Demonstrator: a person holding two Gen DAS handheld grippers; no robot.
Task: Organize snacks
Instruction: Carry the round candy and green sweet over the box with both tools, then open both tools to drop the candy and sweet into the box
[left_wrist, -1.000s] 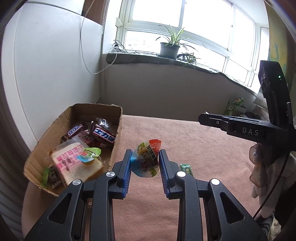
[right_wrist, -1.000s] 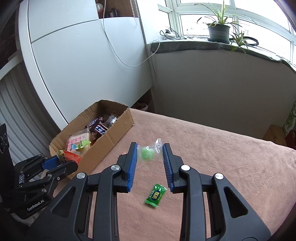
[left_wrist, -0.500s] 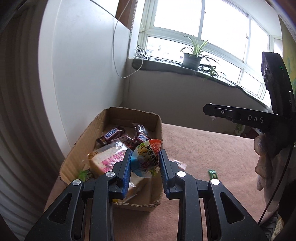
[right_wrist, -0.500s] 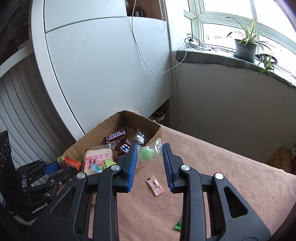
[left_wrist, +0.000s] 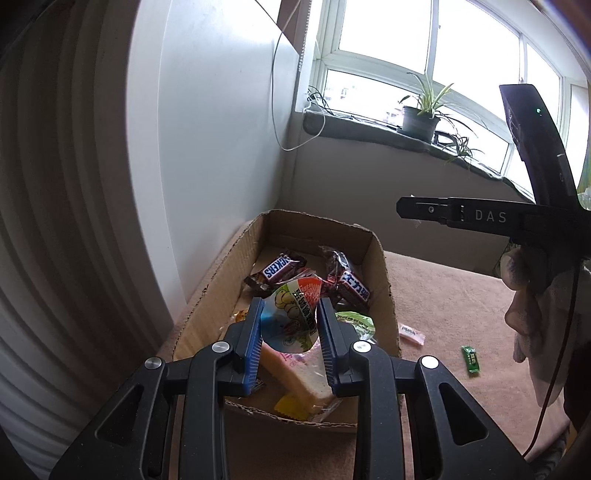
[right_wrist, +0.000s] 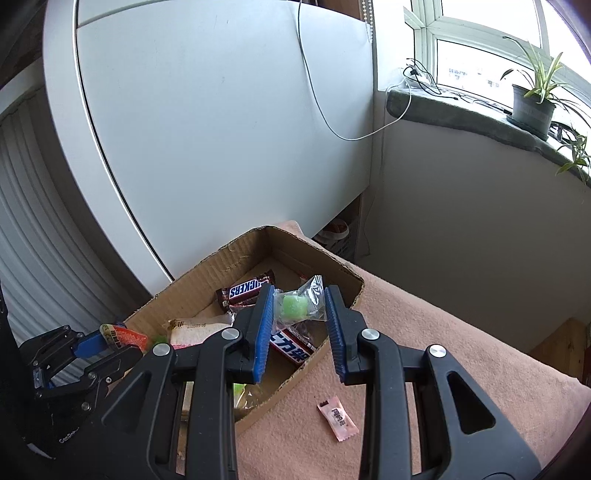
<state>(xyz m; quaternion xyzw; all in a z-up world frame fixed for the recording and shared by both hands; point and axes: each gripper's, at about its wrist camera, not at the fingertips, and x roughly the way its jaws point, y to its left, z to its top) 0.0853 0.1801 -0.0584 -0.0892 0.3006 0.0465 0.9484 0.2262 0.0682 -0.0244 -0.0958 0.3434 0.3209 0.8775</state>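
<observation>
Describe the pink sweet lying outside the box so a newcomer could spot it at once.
Start at the cardboard box standing on the pinkish cloth near the white cabinet. Just off the box's near right side, alone on the cloth, lies the pink sweet. It is a small flat pale pink wrapper with crimped ends, unlike the green sweet lying farther out on the cloth.

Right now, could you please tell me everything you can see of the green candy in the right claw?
The green candy is a small, rounded, sugar-dusted sweet sealed in a clear, crinkled wrapper with twisted ends. The right claw pinches the wrapper between its blue pads, holding it in the air above the far end of the cardboard box, over the chocolate bars. Nothing else touches it.
</observation>
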